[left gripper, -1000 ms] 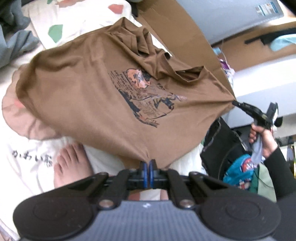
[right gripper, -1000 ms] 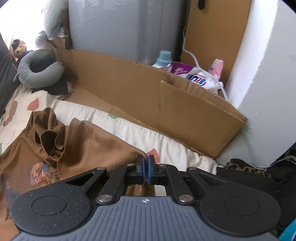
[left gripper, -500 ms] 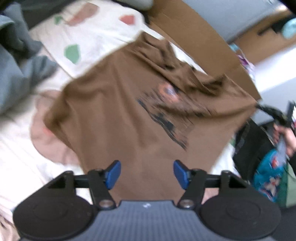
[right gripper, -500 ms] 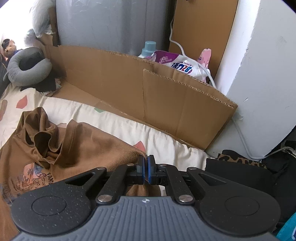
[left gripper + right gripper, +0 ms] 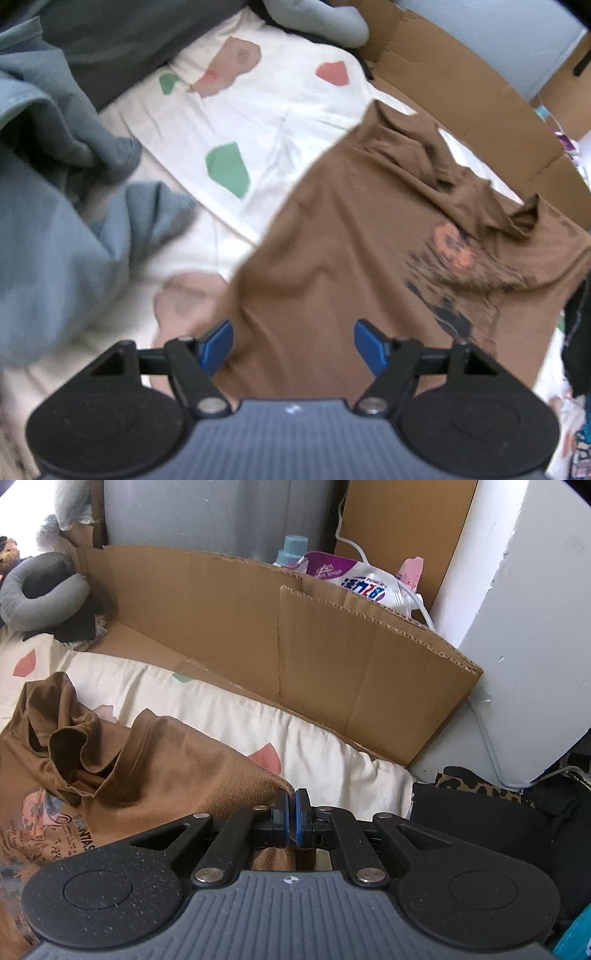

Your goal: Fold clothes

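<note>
My left gripper [image 5: 291, 345] has just opened and dropped its hem, so the brown shirt [image 5: 343, 258] lies spread on the bedsheet [image 5: 266, 122], right gripper [image 5: 291, 814] still clenching its corner; next, I regrip for the first fold.

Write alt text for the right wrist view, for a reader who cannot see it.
The right gripper is shut on a corner of a brown T-shirt that lies rumpled on a cream patterned sheet. Behind stands a cardboard wall, with a detergent pouch beyond it.
</note>
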